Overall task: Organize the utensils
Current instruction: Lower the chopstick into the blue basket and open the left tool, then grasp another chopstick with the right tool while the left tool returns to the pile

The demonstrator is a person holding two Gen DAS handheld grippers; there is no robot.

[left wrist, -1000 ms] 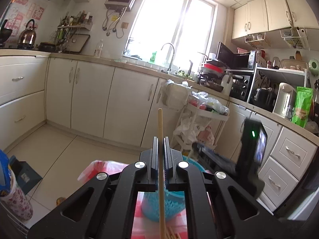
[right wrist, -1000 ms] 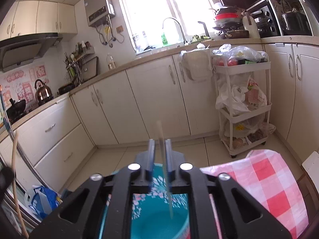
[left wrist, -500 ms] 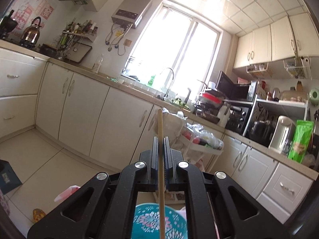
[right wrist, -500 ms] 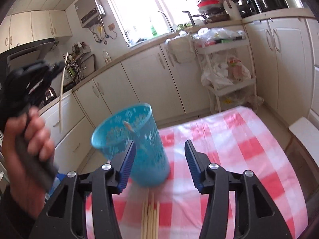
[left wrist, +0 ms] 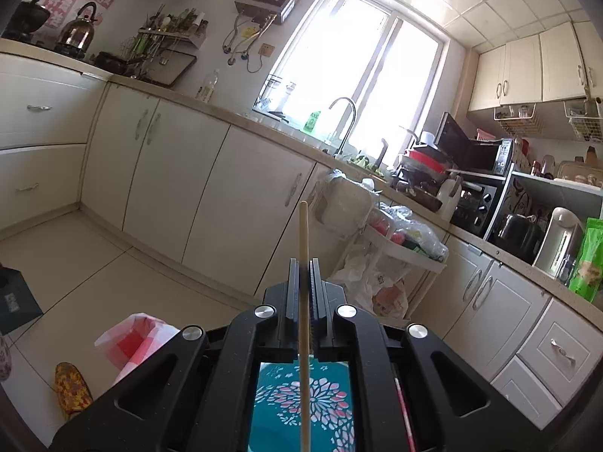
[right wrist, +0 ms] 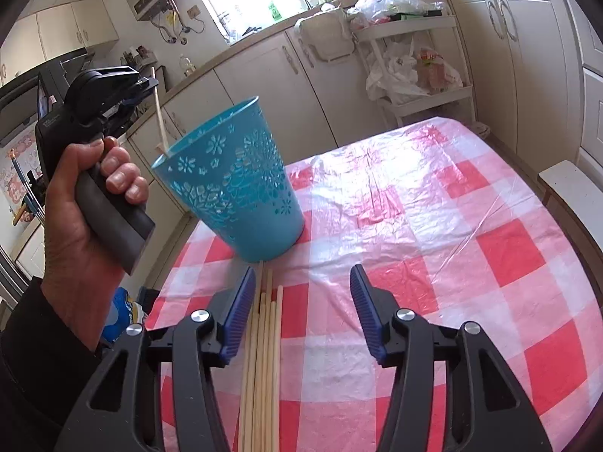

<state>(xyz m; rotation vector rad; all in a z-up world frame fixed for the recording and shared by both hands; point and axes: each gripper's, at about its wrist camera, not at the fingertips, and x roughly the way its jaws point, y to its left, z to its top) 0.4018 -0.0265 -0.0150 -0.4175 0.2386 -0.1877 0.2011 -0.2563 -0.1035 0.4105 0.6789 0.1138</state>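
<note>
The table [right wrist: 433,226], covered in red-checked cloth, fills the lower right of the right wrist view. The blue cup [right wrist: 233,184] is seen left of centre, one chopstick [right wrist: 160,113] being lowered into it, clamped by the left tool [left wrist: 303,290]. The loose chopsticks [right wrist: 264,358] at bottom centre remain ungathered beneath the right tool [right wrist: 303,309], spread and empty.
</note>
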